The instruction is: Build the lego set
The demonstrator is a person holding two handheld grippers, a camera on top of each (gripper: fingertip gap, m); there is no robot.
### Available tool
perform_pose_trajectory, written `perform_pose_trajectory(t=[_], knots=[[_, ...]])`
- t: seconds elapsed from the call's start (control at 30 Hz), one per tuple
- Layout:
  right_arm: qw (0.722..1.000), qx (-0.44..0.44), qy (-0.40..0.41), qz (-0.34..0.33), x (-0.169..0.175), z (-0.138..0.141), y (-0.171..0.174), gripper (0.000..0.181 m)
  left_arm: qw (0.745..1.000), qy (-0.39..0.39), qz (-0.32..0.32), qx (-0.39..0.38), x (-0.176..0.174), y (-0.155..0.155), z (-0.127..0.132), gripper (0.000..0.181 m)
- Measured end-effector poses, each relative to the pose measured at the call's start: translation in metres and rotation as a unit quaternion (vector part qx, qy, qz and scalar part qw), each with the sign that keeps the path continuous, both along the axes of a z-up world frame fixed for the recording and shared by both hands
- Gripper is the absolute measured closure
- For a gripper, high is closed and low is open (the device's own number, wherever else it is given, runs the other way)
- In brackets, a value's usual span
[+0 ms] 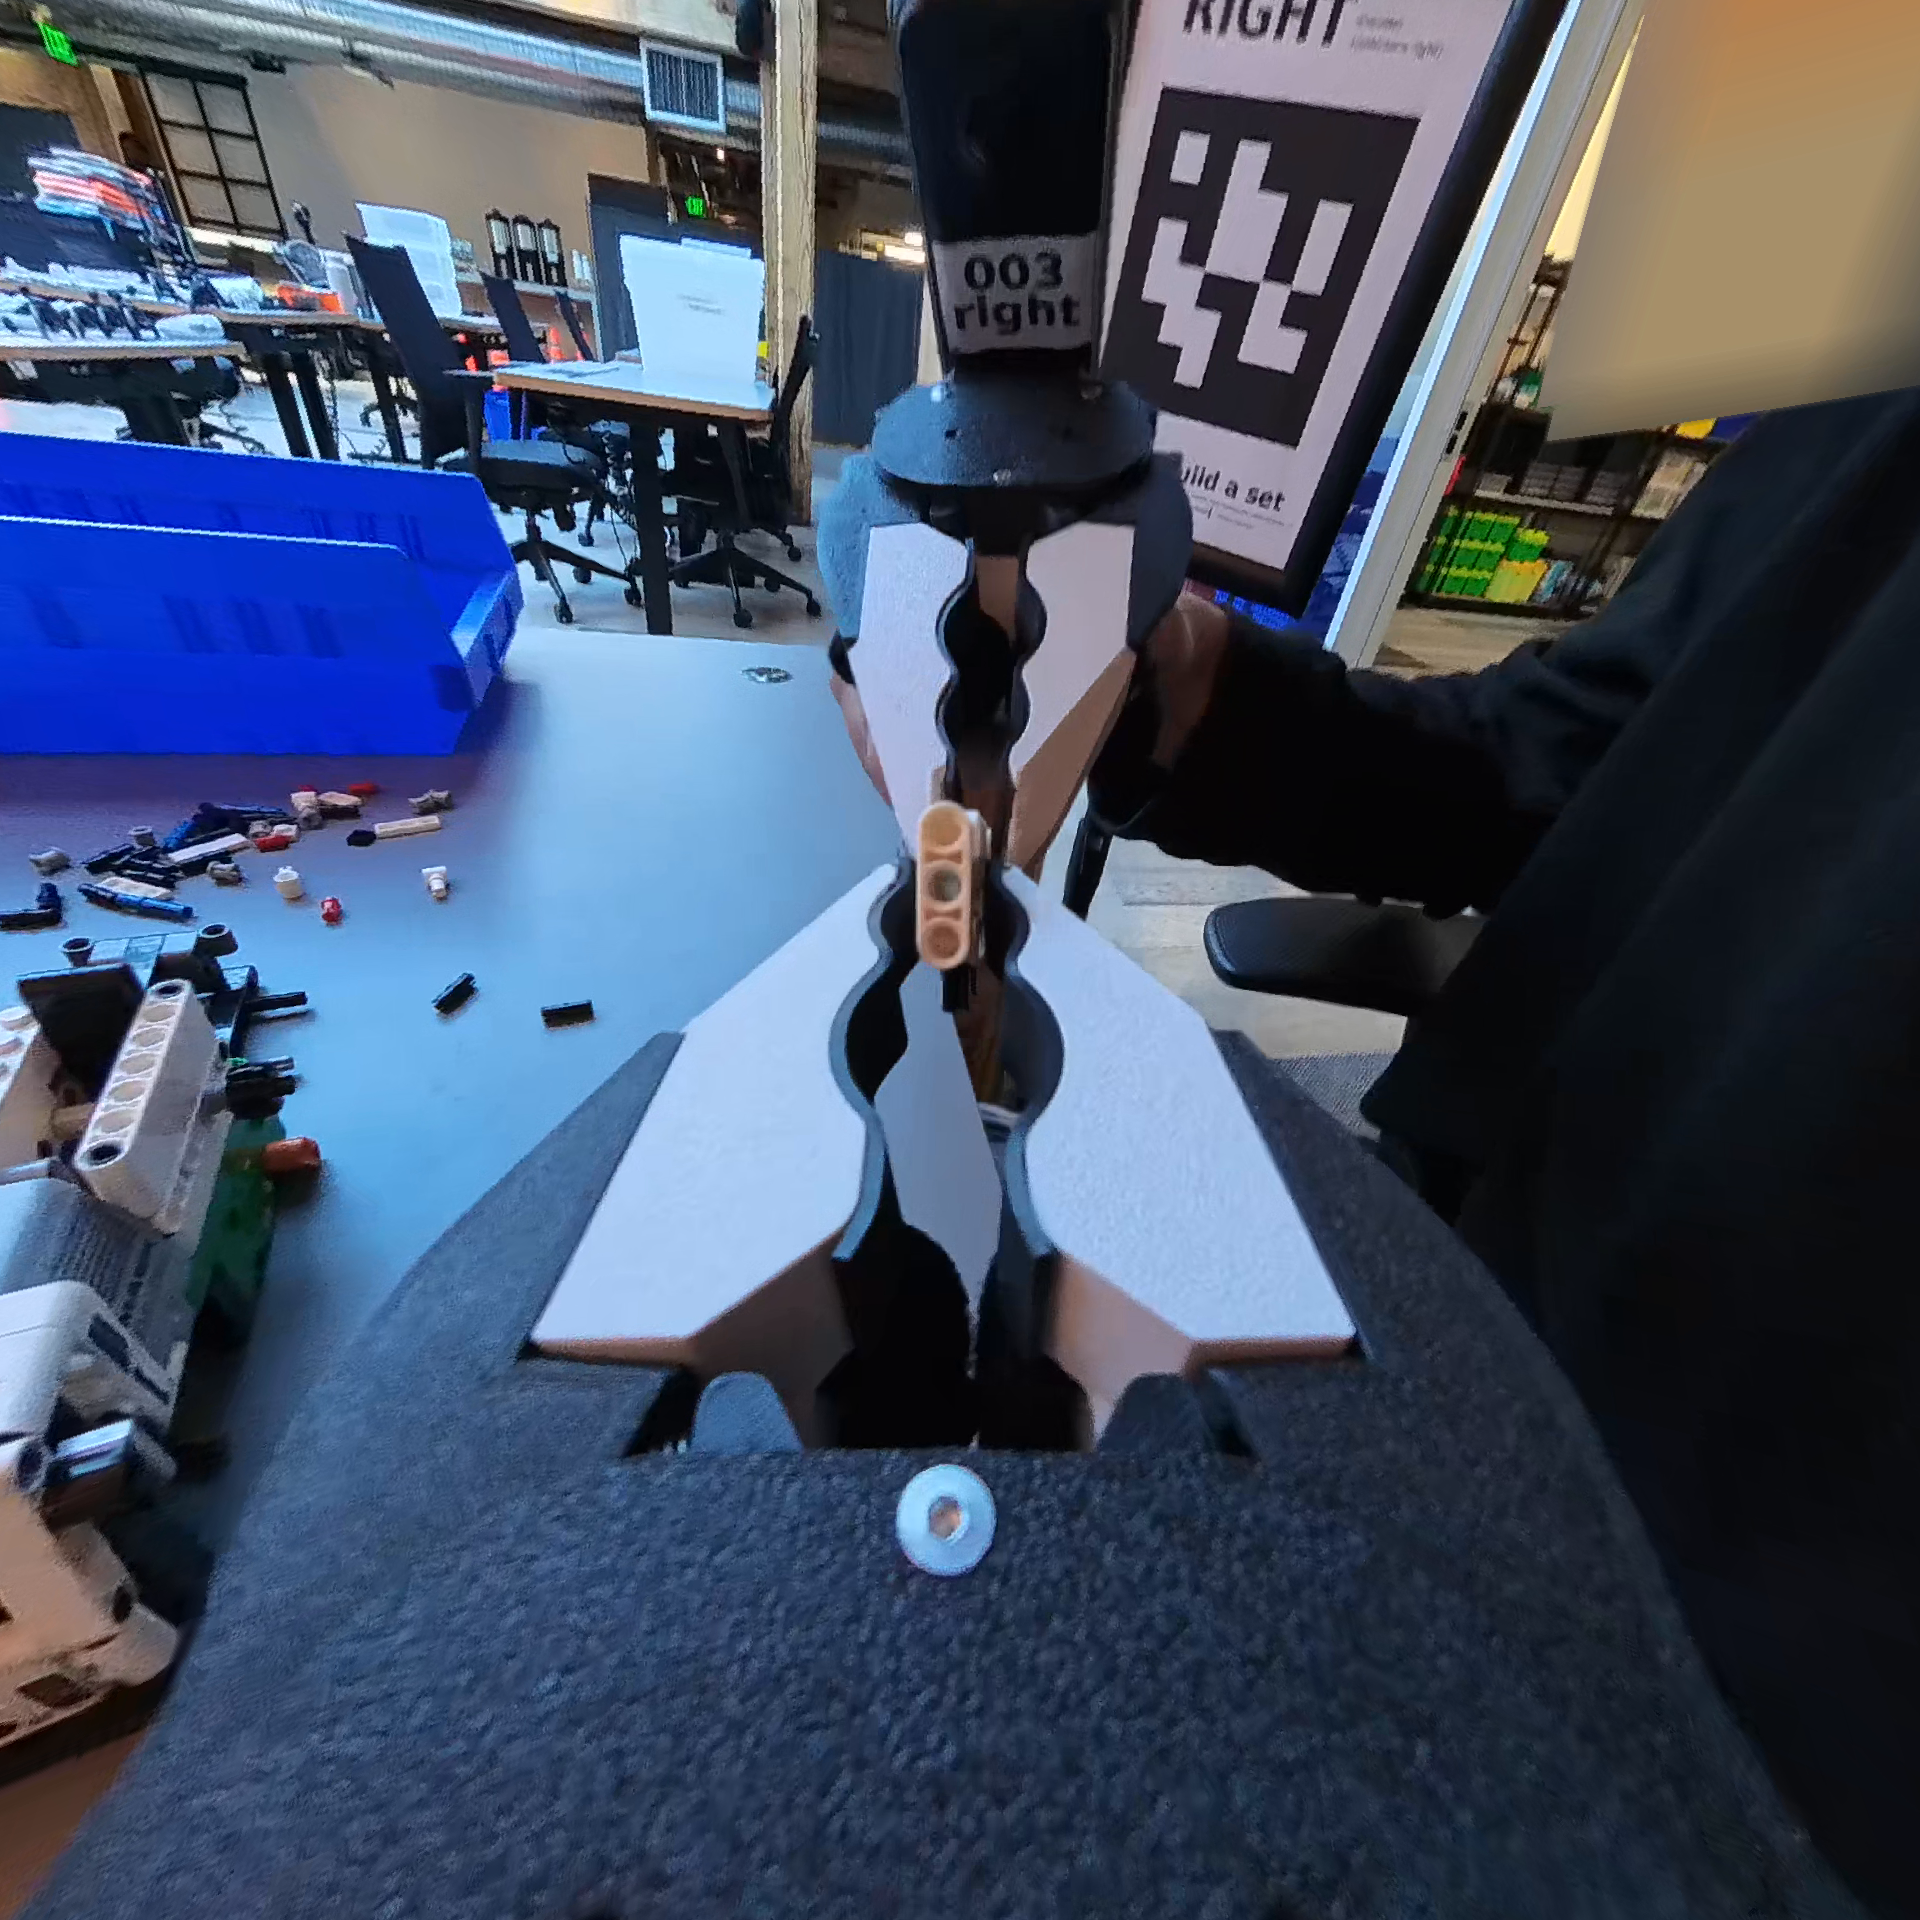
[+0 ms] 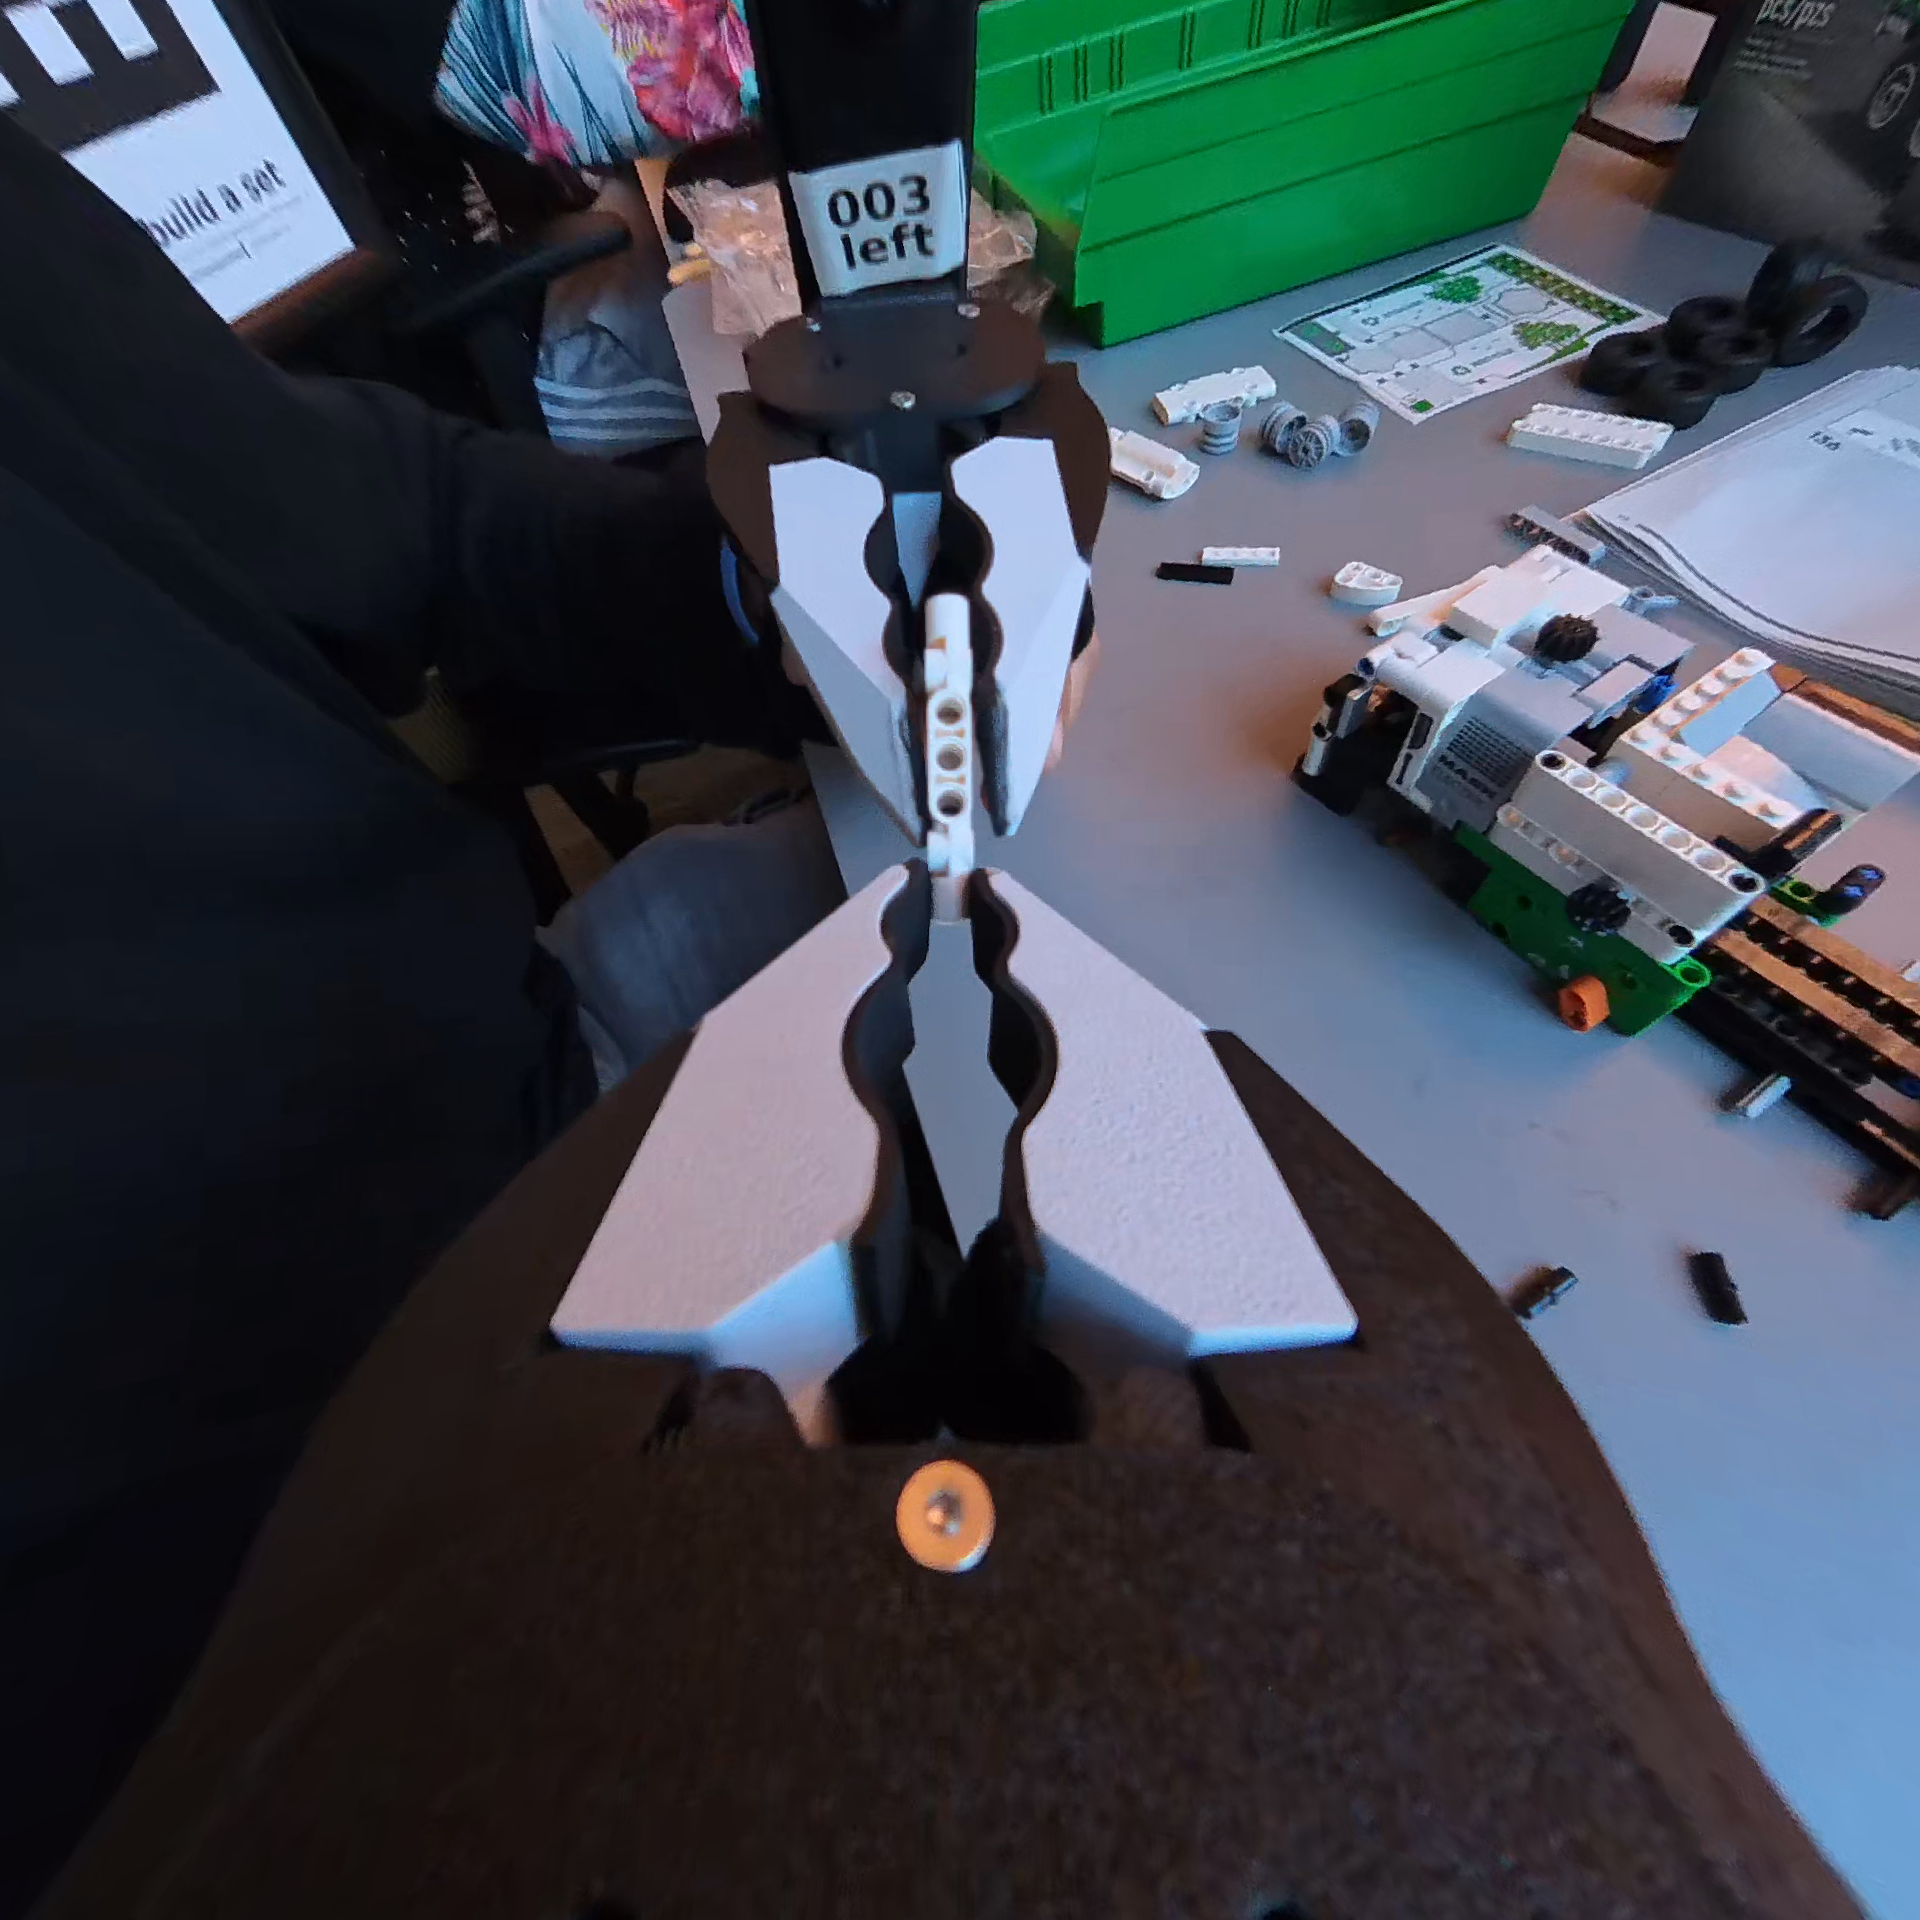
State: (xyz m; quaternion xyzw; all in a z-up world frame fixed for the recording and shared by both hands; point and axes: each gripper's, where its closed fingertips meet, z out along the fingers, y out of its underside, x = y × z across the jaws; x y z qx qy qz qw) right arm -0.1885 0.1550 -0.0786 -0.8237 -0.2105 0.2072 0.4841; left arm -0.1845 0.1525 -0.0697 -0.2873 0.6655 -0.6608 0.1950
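Note:
A white lego beam [image 1: 948,883] with round holes is held in the air between both grippers, which face each other tip to tip. My left gripper [image 1: 951,878] is shut on one end of it. My right gripper [image 2: 949,888] is shut on the other end of the beam [image 2: 948,727]. In the left wrist view the right gripper [image 1: 982,800] stands just behind the beam. In the right wrist view the left gripper [image 2: 951,821] holds the beam along its fingers. The part-built white, grey and green truck [image 2: 1621,810] stands on the table [image 2: 1247,1039], and also shows in the left wrist view [image 1: 156,1101].
Loose small pieces [image 1: 208,842] and black pins [image 1: 566,1011] lie on the table by a blue bin [image 1: 239,603]. A green bin [image 2: 1299,156], black tyres [image 2: 1725,343], a sticker sheet [image 2: 1455,322] and an instruction booklet [image 2: 1787,540] lie beyond the truck. A person in black sits close by. The grippers are tip to tip, or close to it.

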Motion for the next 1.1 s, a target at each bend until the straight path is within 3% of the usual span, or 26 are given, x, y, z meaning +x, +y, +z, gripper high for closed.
perform_pose_trajectory(t=[0.67,1.1], knots=[[0.998,-0.033,-0.055,0.02,0.002,-0.016,-0.001,0.174,1.0,0.008,0.002,0.009,0.0,-0.002,-0.008,0.172],[0.998,-0.029,-0.04,0.028,0.002,-0.012,-0.002,0.174,1.0,-0.007,0.002,0.009,-0.001,-0.001,-0.007,0.176]])
